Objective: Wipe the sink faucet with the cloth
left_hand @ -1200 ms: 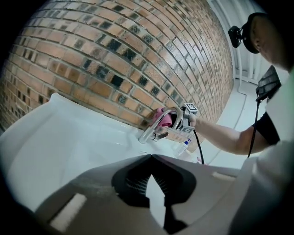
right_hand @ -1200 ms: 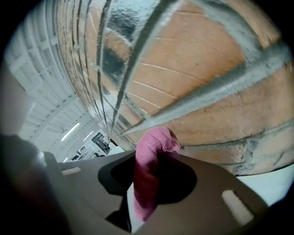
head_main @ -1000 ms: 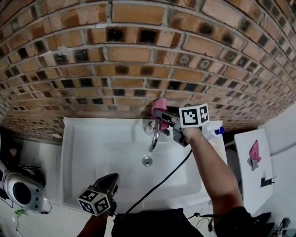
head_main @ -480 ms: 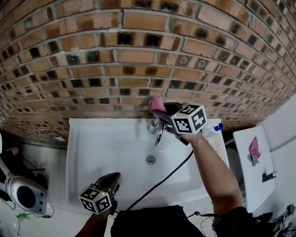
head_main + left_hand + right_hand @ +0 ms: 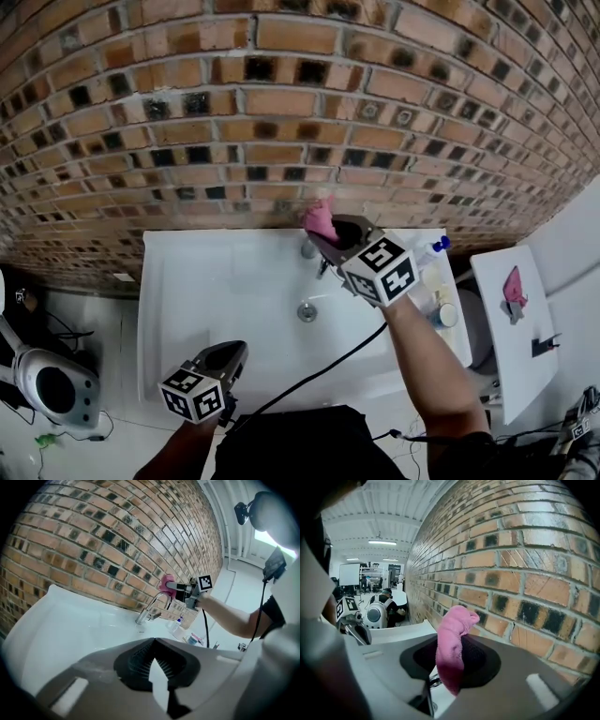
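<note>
Fluffy pink cloth, shiny metal faucet, glossy white sink, rough matt brick wall.

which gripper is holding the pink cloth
The right gripper, up by the faucet at the brick wall: its fingers are shut on the pink cloth. The left gripper, at the near edge of the sink, is shut on nothing.

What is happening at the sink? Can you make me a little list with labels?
Place: white sink below a brick wall
Right hand-held gripper: shut on the pink cloth
Cloth spot: up by the top of the faucet; whether it touches is unclear
Left hand-held gripper: shut, holding nothing, near the sink's front edge
Also there: bottle with a blue cap, on the sink's right side
</note>
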`<state>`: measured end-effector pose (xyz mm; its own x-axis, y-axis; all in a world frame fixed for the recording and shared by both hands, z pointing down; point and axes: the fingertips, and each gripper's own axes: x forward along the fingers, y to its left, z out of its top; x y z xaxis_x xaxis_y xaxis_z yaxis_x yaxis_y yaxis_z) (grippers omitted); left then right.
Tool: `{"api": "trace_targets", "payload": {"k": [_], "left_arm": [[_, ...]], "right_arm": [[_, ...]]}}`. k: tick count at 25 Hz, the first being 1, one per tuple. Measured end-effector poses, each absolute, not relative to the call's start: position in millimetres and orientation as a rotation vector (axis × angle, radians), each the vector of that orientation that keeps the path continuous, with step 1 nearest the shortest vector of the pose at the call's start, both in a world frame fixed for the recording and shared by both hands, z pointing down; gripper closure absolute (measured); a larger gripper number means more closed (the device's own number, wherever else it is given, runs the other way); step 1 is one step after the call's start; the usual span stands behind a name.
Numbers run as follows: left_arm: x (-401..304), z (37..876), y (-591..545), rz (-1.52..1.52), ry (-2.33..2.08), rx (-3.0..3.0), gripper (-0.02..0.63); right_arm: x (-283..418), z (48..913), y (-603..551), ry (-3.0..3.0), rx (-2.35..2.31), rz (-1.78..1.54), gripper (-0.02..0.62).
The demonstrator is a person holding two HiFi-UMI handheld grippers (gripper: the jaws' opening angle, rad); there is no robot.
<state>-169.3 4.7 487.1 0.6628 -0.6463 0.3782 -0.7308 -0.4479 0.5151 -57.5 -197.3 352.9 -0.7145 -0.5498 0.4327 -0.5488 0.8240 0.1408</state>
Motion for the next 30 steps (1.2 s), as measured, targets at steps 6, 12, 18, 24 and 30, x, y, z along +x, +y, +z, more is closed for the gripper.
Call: {"api": "trace_targets", "payload": {"k": [6, 12, 18, 24, 30], "left_arm": [[-175, 489, 10, 0.188, -1.025, 2.238, 0.6], [-180, 487, 5, 0.189, -1.012, 2.248, 0.6], [-175, 487, 1, 0.217, -0.984, 2.266, 0.6], [-169, 488, -4, 0.238, -0.971, 2.27, 0.6], [-164, 491, -9, 0.234, -0.991, 2.245, 0.6]], "right_arm": [[-55, 353, -181, -2.568, 0.931, -0.014, 0.488], [-52, 358, -157, -2.623, 1.011, 0.047, 0.484], [-44, 371, -137, -2.68, 1.071, 0.14, 0.483], [-40, 393, -123, -2.707, 1.072, 0.303, 0.483], [-37, 434, -107, -2.737, 1.018, 0.602, 0.48]]}}
